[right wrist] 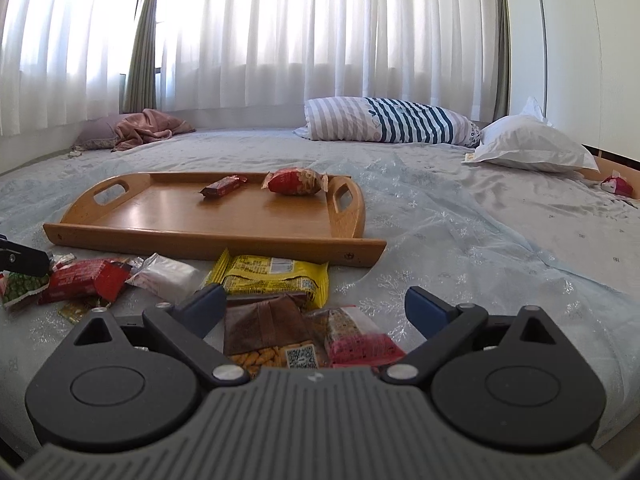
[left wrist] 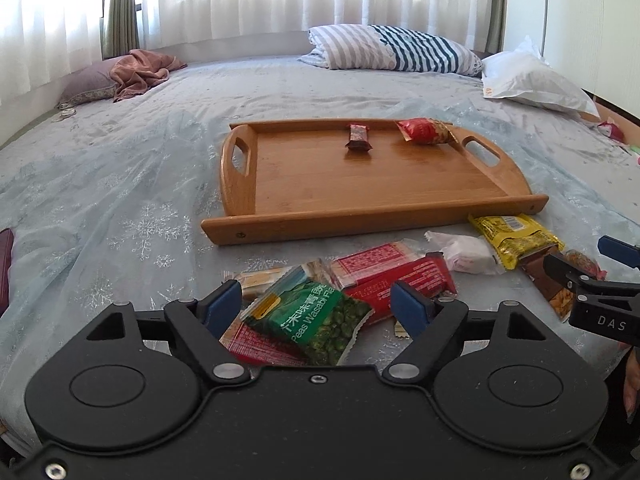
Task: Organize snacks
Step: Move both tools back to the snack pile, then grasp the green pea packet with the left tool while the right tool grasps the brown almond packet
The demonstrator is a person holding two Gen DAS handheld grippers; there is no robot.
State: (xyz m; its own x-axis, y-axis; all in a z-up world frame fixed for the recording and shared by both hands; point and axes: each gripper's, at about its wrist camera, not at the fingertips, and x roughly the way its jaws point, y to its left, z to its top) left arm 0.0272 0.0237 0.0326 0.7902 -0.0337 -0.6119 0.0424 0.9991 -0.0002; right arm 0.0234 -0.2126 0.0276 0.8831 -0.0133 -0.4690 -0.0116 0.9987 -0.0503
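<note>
Closing either spread-open, empty gripper, left or right, may pinch overlapping packets together, dragging neighbours off the bed.

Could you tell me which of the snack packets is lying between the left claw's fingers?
The green wasabi peas packet; the left claw straddles it, open. The others nearby are red, yellow or white.

Striped pillow; white pillow; pink blanket; curtains
</note>
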